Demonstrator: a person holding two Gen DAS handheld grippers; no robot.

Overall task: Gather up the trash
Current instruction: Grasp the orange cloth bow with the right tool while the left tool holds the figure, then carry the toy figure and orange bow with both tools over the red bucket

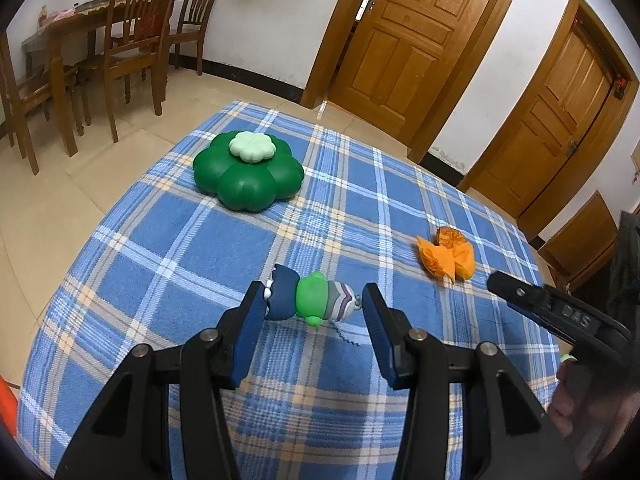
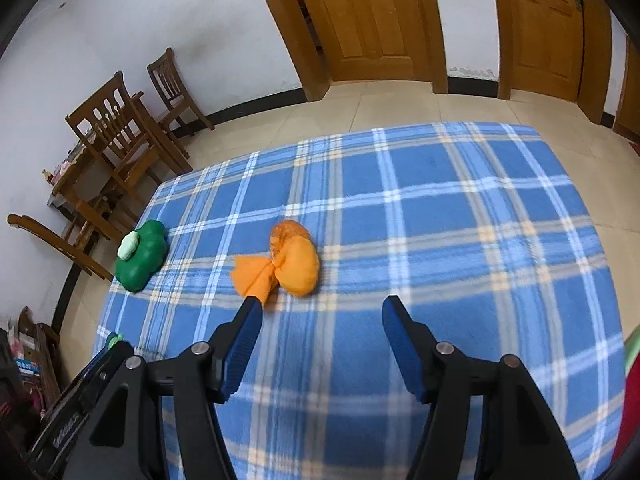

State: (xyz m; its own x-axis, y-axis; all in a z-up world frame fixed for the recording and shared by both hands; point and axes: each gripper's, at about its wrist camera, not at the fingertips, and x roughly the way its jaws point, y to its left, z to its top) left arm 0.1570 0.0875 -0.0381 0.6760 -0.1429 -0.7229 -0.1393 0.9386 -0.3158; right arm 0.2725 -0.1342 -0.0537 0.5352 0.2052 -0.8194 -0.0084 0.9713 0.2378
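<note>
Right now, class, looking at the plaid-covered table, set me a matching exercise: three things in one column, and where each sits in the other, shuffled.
Things:
1. toy figure
2. orange peel
3. green flower-shaped box

Places:
A. far left part of the tablecloth, away from both tools
B. just ahead of the right tool
C. between the fingers of the left tool

Pairs: 1-C, 2-B, 3-A
</note>
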